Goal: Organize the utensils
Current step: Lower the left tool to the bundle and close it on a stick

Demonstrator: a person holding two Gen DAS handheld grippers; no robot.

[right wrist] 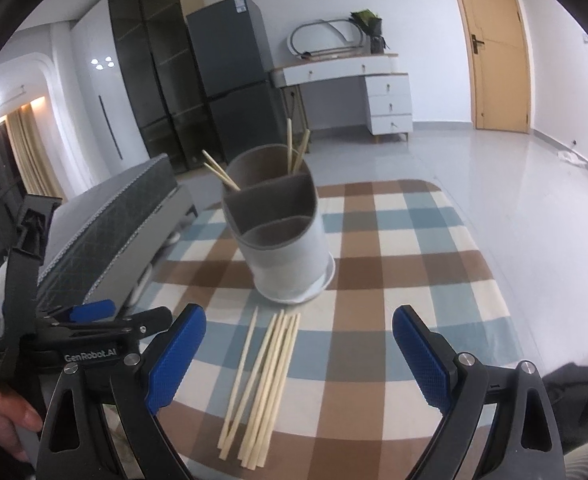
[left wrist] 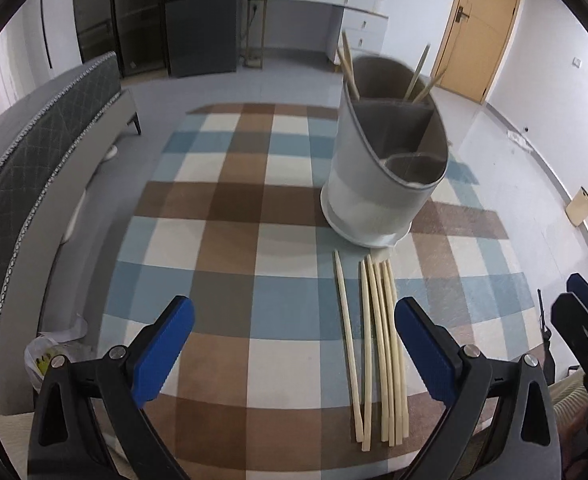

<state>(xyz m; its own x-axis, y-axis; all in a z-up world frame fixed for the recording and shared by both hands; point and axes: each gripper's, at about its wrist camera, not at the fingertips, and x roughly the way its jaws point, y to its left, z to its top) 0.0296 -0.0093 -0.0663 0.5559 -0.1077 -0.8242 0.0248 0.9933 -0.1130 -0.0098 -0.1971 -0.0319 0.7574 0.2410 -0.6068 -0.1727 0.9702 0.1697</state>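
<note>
Both hand-held grippers, left [left wrist: 294, 344] and right [right wrist: 299, 354], are held released above the table [left wrist: 230, 240]; loose chopsticks [left wrist: 374, 344] are seen lower right, below the holder [left wrist: 382, 184].

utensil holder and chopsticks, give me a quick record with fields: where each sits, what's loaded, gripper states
holder: grey utensil holder, upright on the checked tablecloth, divided into compartments
loaded: four chopsticks in holder, all in the far compartment
loose: chopsticks on the cloth, lying side by side in front of the holder
left gripper: open, holding nothing
right gripper: open, holding nothing
</note>
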